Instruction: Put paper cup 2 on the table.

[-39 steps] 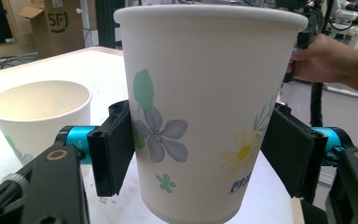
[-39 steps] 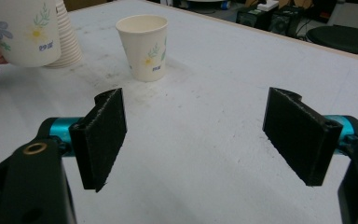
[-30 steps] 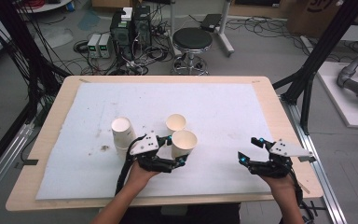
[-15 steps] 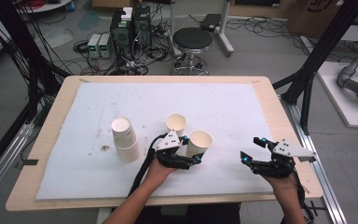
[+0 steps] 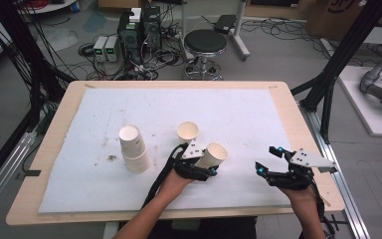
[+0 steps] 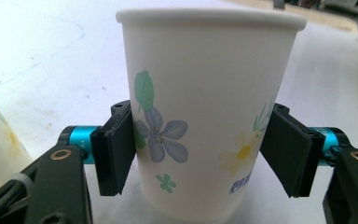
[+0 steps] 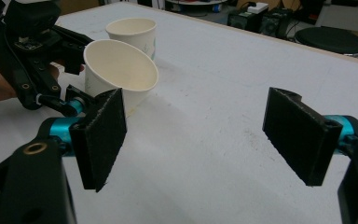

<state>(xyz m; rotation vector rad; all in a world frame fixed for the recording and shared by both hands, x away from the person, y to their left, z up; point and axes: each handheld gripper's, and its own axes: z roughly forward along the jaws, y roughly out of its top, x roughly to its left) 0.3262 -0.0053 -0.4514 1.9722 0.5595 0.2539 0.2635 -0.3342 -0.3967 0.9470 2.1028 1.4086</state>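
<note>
One white flower-printed paper cup (image 6: pixel 205 116) sits gripped in the left tool (image 5: pixel 206 167).
Squeeze lightly, keep it level; the right tool (image 5: pixel 271 160) waits open.

High view overhead—tool views close, sharing the cup (image 6: pixel 205 116).

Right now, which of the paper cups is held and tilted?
The cup between the jaws of the left gripper, tilted toward the right gripper. The single cup behind it and the stacked cups stand free.
</note>
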